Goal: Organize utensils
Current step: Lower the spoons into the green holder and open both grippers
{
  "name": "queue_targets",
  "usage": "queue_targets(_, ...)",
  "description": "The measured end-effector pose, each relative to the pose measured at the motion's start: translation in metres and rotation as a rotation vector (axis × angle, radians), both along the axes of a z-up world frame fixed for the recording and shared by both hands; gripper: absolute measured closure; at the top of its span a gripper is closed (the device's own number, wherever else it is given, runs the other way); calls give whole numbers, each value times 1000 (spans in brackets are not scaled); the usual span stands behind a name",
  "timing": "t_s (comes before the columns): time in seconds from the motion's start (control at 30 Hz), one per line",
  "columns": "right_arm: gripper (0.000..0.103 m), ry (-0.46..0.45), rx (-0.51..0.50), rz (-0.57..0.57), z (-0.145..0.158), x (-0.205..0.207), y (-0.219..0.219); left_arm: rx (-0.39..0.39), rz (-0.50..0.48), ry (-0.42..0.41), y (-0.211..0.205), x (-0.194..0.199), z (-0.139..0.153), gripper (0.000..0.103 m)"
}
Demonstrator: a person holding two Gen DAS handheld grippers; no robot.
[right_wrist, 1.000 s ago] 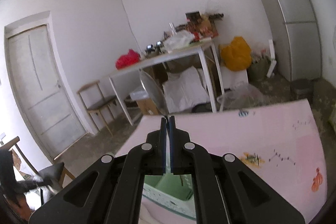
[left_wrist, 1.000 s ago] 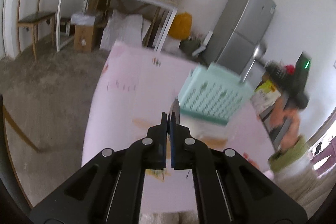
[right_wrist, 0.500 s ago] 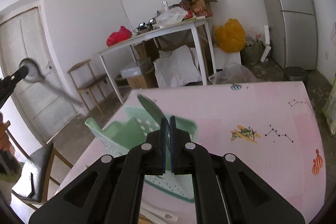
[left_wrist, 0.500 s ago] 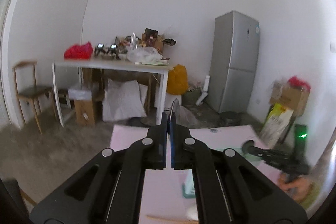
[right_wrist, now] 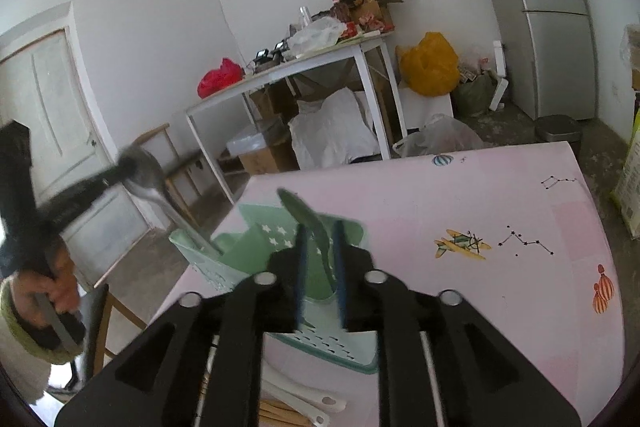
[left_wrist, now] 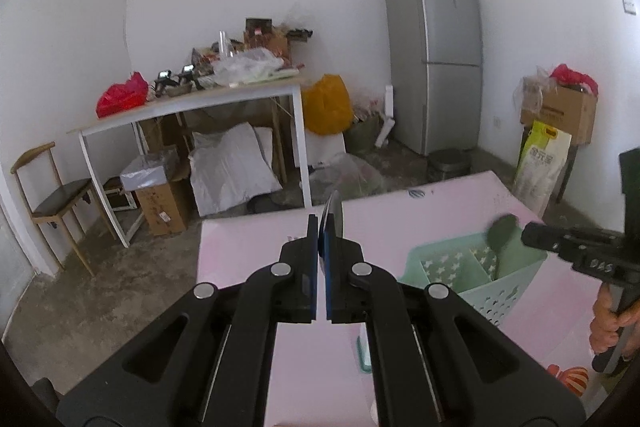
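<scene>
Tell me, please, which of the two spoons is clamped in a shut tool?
The spoon in the left tool, whose jaws are shut on it. The other spoon stands in the green basket between the right tool's open jaws, unclamped.

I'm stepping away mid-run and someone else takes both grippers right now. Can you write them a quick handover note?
Left gripper: shut on a metal spoon, handle reaching toward the green basket.
Right gripper: fingers open around a second spoon standing in the basket.
To do: drop the left spoon in, then the white utensils and wooden sticks lying beside the basket.
</scene>
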State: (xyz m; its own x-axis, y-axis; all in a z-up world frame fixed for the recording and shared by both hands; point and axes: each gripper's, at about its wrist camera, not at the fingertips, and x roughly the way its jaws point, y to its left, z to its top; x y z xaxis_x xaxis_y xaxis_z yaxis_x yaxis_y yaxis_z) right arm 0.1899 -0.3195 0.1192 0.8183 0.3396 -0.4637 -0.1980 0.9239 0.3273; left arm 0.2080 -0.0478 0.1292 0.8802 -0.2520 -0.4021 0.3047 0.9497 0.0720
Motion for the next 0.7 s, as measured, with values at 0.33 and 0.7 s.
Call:
queue_targets(0.33,56,-27,33,-38,10,-22,-6,-123,25,-22,12,-13,-8,52)
queue_targets(0.7,20,21,-55,-68,8,-78,9,-168,59,108,53,-70,-45,18)
